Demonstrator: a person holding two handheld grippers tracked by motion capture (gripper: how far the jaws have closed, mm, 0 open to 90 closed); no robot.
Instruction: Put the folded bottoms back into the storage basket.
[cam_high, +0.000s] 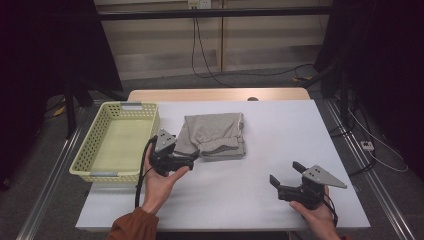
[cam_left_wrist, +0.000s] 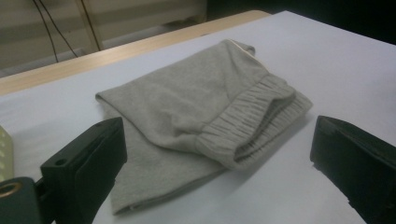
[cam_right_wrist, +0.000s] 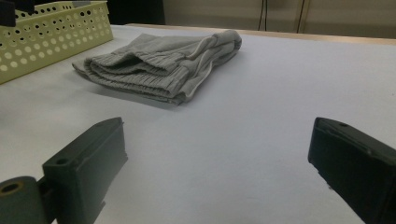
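A folded grey garment (cam_high: 216, 135) with a ribbed waistband lies on the white table (cam_high: 285, 130), left of the middle. My left gripper (cam_high: 192, 157) sits at the garment's near left corner, pointing at it. In the left gripper view the garment (cam_left_wrist: 196, 107) lies just ahead of the left gripper (cam_left_wrist: 215, 135), whose jaws stand wide apart and hold nothing. My right gripper (cam_high: 286, 173) is open over bare table at the near right, well apart from the garment. The right gripper view shows the garment (cam_right_wrist: 159, 65) farther off beyond the open right gripper (cam_right_wrist: 215, 135).
A pale yellow perforated basket (cam_high: 95, 135) stands at the table's left edge, beside the garment, and looks empty; its wall (cam_right_wrist: 51, 32) appears in the right gripper view. A wooden strip (cam_high: 220, 95) runs along the table's far edge. Cables lie on the floor behind.
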